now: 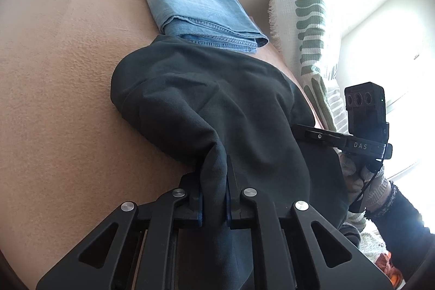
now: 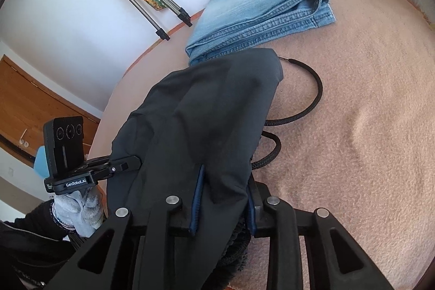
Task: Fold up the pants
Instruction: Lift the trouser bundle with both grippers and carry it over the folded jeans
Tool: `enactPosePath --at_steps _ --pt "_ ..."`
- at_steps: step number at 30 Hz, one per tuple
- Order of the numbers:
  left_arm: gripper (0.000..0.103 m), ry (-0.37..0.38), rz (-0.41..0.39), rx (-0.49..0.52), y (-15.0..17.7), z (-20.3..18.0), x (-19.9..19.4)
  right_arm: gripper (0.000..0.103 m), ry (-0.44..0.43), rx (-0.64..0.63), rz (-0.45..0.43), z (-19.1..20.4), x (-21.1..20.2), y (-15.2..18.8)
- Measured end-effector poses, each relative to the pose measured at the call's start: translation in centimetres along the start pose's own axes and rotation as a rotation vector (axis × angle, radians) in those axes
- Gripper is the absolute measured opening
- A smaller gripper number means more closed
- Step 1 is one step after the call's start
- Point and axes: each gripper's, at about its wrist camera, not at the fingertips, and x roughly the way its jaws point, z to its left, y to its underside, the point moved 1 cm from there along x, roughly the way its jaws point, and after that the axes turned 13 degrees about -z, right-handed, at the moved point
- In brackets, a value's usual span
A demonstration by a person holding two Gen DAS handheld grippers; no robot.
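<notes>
Dark grey pants [image 1: 217, 105] lie bunched on a peach blanket [image 1: 62, 78], partly lifted toward me. My left gripper [image 1: 214, 189] is shut on a fold of the dark pants. In the right wrist view the same dark pants [image 2: 206, 113] drape over my right gripper [image 2: 225, 197], whose blue-padded fingers [image 2: 198, 197] clamp a wider bunch of the cloth. A black drawstring cord [image 2: 312, 102] trails from the pants onto the blanket. Each gripper shows in the other's view: the right one [image 1: 364, 132], the left one [image 2: 81, 170].
Folded light blue jeans [image 1: 198, 10] lie just beyond the dark pants, also in the right wrist view [image 2: 263, 15]. A green-patterned white throw [image 1: 307, 18] lies to the right. Tripod legs [image 2: 152, 7] lean on the white wall. A wooden door [image 2: 32, 99] is at left.
</notes>
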Motion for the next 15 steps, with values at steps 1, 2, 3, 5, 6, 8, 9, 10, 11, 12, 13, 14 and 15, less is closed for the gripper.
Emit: enactPosePath --at_steps 1,2,3,5,6,8,9,10,11,12,13,14,15 --pt "0.008 0.0 -0.008 0.003 -0.1 -0.1 -0.2 0.02 -0.003 -0.015 -0.007 0.6 -0.4 -0.1" --pt "0.008 0.0 -0.014 0.009 -0.2 -0.3 -0.4 0.018 0.002 -0.038 -0.015 1.2 -0.7 -0.2" --pt "0.008 0.002 -0.017 0.016 -0.3 -0.5 -0.5 0.017 0.01 -0.062 -0.018 1.9 -0.9 -0.2" --pt "0.008 0.004 -0.024 0.034 -0.3 -1.0 -0.9 0.016 0.018 -0.114 -0.026 3.3 -1.2 -0.2" --pt "0.008 0.004 -0.025 0.041 -0.3 -1.2 -0.9 0.016 0.03 -0.139 -0.031 3.8 -1.3 -0.1" --pt "0.008 -0.002 -0.027 0.053 -0.2 -1.3 -1.1 0.016 0.046 -0.169 -0.024 4.6 -1.3 -0.1" --pt "0.007 -0.006 -0.025 0.052 -0.2 -1.2 -1.0 0.016 0.06 -0.181 -0.016 4.8 -1.2 -0.1" --pt "0.007 -0.009 -0.019 0.052 -0.1 -1.0 -0.9 0.016 0.077 -0.194 -0.011 4.8 -1.1 0.0" --pt "0.007 -0.014 -0.012 0.054 -0.1 -0.9 -0.7 0.018 0.092 -0.197 -0.006 4.6 -1.0 0.0" --pt "0.007 -0.024 -0.012 0.059 -0.2 -0.8 -0.5 0.024 0.106 -0.185 -0.007 4.2 -0.9 0.0" --pt "0.007 -0.034 -0.01 0.061 -0.2 -0.6 -0.3 0.028 0.126 -0.166 -0.004 3.6 -0.8 0.0" --pt "0.007 -0.036 -0.005 0.057 -0.2 -0.3 -0.1 0.038 0.147 -0.157 0.005 3.1 -0.6 0.1" --pt "0.008 -0.033 0.005 0.048 -0.2 -0.1 0.1 0.045 0.169 -0.157 0.008 2.7 -0.4 0.3"
